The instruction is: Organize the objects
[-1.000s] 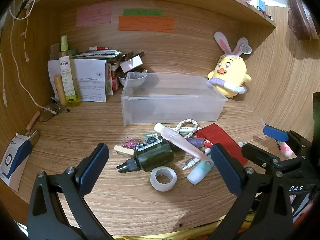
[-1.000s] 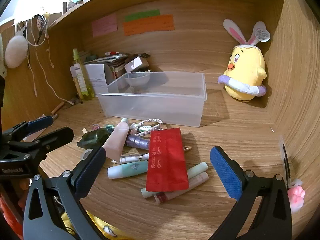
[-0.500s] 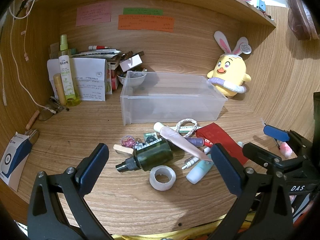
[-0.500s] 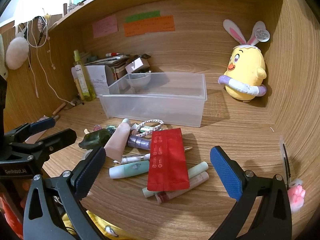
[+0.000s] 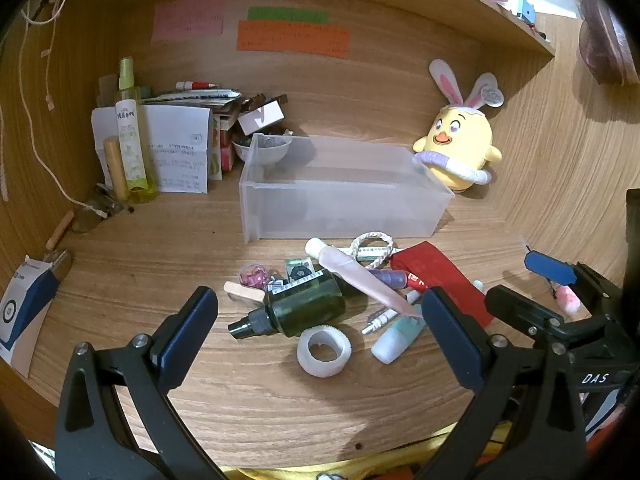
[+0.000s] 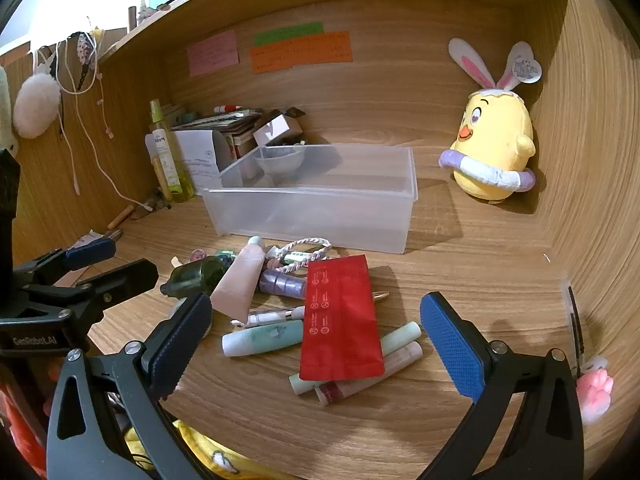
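Clutter lies in a loose heap on the bench point(image 5: 168, 248), just in front of an empty clear bin point(image 5: 340, 196) point(image 6: 316, 208) whose long axis runs left to right, open top up. A dark green bottle point(image 5: 298, 306) lies on its side, nozzle toward the near left. Across its far end rests a pink tube point(image 5: 356, 276) point(image 6: 240, 280), cap toward the bin and flat tail toward the near right. A red pouch point(image 6: 340, 318) point(image 5: 440, 276) lies flat, long axis running from the bin toward the bench's near edge, covering parts of two slim tubes point(image 6: 396, 350) that angle out from under it. A mint tube point(image 6: 262, 338) lies left to right beside it. A tape roll point(image 5: 324, 351) sits flat, hole up, nearest the left hand-held gripper point(image 5: 320, 332).

Both hand-held grippers hover over the near edge with fingers wide apart, holding nothing — the right one point(image 6: 316, 340) over the pouch. Open bench shows between heap and near edge, and to the right of the bin toward a yellow plush chick point(image 6: 494, 148) in the back corner. Left of the bin, a spray bottle point(image 5: 132, 136) and stacked papers point(image 5: 176, 152) crowd the wall.

Small items beneath the tube and a white cord loop point(image 5: 372, 244) overlap — hard to tell apart. A bowl point(image 6: 280, 160) shows only through the bin's wall.
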The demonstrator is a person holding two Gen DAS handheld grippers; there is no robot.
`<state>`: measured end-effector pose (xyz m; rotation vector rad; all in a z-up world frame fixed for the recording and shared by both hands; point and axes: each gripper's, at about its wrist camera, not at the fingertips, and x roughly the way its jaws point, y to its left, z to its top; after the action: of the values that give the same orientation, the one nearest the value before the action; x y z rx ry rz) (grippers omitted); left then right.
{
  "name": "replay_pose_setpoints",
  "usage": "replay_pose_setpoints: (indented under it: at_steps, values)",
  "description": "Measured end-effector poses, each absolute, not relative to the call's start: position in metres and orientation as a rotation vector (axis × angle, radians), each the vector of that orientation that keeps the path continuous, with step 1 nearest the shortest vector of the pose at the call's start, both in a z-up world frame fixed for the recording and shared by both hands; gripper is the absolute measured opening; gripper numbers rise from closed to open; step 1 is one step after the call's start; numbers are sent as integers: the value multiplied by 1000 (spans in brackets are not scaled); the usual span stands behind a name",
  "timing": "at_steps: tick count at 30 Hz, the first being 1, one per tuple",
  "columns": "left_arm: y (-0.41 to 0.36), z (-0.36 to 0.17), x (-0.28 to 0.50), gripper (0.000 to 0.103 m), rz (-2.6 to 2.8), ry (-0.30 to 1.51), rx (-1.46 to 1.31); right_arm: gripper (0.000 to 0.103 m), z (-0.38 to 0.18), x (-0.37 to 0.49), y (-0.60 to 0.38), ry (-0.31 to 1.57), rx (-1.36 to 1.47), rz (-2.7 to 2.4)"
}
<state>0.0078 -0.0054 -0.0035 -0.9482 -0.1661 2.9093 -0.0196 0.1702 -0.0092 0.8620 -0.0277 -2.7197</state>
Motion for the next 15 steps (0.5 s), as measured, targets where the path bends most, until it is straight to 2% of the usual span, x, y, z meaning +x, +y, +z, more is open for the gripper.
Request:
replay_pose_setpoints:
  at_steps: [15]
  values:
    - [-29, -11, 12, 102, 2904, -197, -967, 103, -15, -20, 176, -3, 884, -2712]
